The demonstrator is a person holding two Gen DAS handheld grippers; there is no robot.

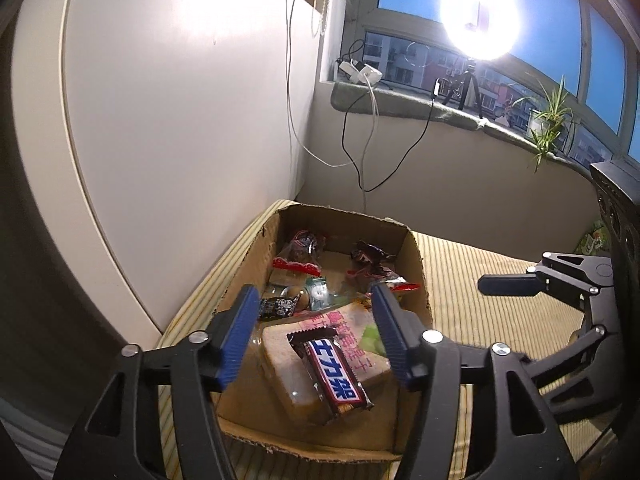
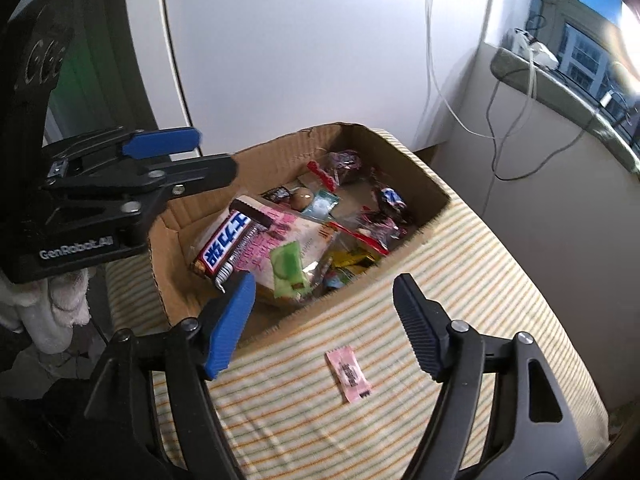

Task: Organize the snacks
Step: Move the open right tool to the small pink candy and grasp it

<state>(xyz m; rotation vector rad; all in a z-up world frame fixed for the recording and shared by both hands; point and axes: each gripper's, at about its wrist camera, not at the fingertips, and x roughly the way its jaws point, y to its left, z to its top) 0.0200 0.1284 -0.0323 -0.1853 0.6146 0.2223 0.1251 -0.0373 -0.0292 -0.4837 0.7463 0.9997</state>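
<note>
A cardboard box [image 1: 418,276] [image 2: 416,176] on a striped cloth holds several snacks. A chocolate bar in a brown and blue wrapper [image 1: 334,376] [image 2: 226,242] lies on top of a flat bread pack [image 1: 288,364] [image 2: 296,236]. My left gripper [image 1: 312,336] [image 2: 188,152] is open and empty, just above the box. My right gripper [image 2: 324,320] is open and empty above the cloth, near a small pink sachet [image 2: 349,372] outside the box. It also shows in the left wrist view [image 1: 508,284].
The striped cloth [image 2: 480,280] covers the table. A white panel [image 1: 180,120] stands behind the box. A window sill [image 1: 420,100] with cables, a tripod and a potted plant [image 1: 548,120] lies beyond. A green pack [image 1: 592,240] lies at the far right.
</note>
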